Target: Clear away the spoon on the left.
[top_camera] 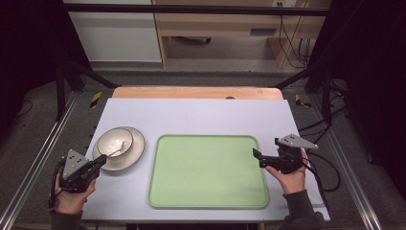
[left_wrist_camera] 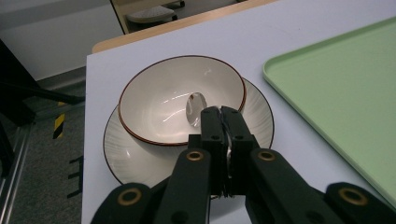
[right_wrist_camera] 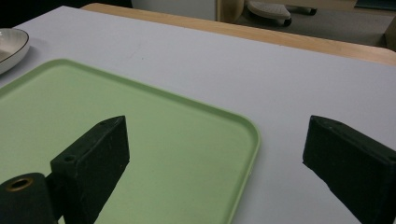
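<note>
A white table (top_camera: pixel 201 112) is carrying a green tray (top_camera: pixel 208 171) at its middle, lying flat and bare. To the tray's left, a plate (top_camera: pixel 135 154) is sitting on the table with a bowl (top_camera: pixel 111 138) resting on it, and a spoon (left_wrist_camera: pixel 196 107) is lying in the bowl, its handle reaching toward the near left. The left gripper (left_wrist_camera: pixel 220 116), at the near left corner, is clenching that handle between its closed jaws, just over the plate's near rim. The right gripper (top_camera: pixel 257 154) is hovering at the tray's right edge, its jaws spread wide and holding nothing.
</note>
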`<state>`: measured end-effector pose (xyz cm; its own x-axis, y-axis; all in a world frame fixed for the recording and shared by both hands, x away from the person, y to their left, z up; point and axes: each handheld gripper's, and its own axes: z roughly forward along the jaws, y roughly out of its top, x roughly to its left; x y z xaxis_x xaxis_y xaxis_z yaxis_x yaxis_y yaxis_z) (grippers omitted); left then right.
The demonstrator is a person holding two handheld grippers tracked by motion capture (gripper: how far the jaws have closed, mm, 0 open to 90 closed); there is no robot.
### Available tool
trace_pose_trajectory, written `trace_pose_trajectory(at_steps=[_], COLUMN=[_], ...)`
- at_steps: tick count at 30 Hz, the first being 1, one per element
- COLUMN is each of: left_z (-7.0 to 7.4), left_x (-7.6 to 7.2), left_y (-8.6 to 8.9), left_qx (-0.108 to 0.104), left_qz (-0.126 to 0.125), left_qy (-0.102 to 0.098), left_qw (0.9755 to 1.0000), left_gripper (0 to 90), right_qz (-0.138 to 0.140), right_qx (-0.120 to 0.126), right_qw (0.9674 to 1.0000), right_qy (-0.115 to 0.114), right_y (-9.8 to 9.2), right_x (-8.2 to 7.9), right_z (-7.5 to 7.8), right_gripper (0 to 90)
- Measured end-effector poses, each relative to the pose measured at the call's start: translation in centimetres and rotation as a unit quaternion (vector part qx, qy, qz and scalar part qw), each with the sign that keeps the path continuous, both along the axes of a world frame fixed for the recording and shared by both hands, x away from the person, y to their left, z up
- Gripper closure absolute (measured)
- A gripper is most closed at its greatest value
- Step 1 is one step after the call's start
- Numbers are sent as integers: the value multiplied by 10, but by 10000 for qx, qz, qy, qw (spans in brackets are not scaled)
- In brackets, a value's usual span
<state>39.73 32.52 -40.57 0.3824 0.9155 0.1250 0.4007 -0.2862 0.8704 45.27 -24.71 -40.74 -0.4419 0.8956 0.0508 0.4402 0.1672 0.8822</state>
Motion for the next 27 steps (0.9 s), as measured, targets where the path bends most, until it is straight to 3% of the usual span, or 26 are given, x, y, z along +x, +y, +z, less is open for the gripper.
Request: trace_pose_trajectory(at_steps=[27], left_z=[18], left_x=[-11], left_y=[-2], left_qx=[-46], left_qz=[-30], left_qy=[-383], left_qw=[9993], left_gripper=[887], right_qz=[-14], right_qx=[29], right_qw=[10000], right_qy=[-12], right_y=[-1], right_x=[0], right_z=[1], right_gripper=[75])
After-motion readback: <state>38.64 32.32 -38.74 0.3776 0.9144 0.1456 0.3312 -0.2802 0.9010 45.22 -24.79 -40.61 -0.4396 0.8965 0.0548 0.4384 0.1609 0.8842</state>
